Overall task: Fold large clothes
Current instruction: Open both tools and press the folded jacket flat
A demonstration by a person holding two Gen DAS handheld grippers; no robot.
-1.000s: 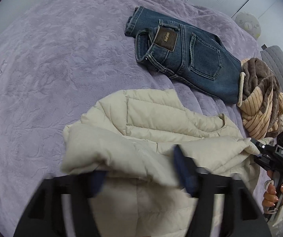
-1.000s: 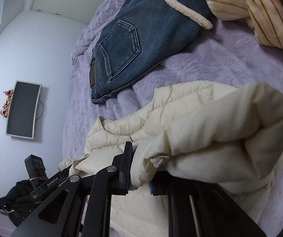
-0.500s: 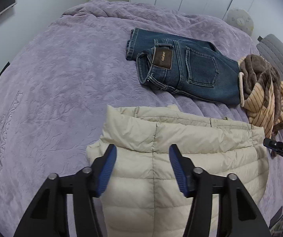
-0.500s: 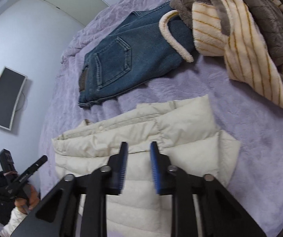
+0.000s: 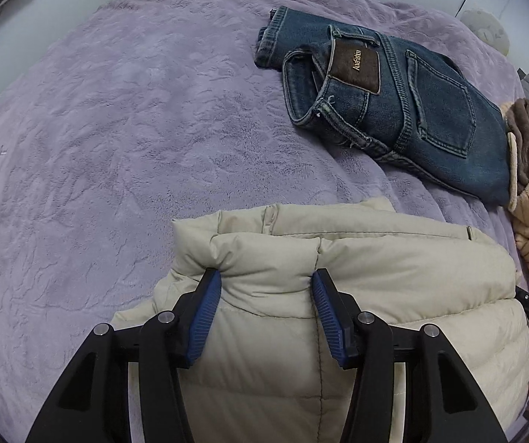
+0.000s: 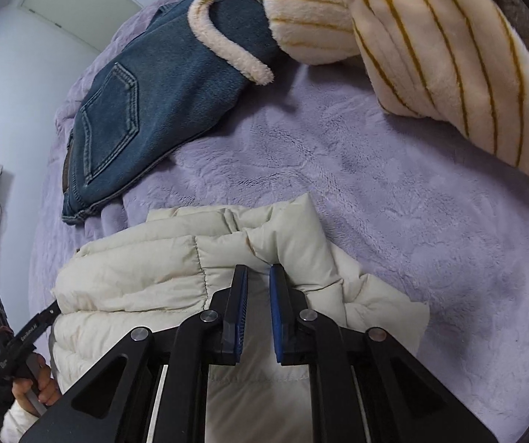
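Since a second ago you've dropped the cream puffer jacket (image 5: 356,295); its upper half now lies folded over on the purple bed cover (image 5: 116,129), near the folded jeans (image 5: 393,99). Your left gripper (image 5: 268,313) hovers with fingers wide around a puffy ridge, gripping nothing. Your right gripper (image 6: 258,313) has fingers narrow, empty, pressing at the fold's edge. That fold looks done; flattening or a second fold likely comes next.

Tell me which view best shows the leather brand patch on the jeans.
The left wrist view: the brown patch faces the camera with its gold lettering visible on the jeans waistband. The right wrist view shows the jeans from the pocket side; the patch is only a dark sliver at the waistband edge.
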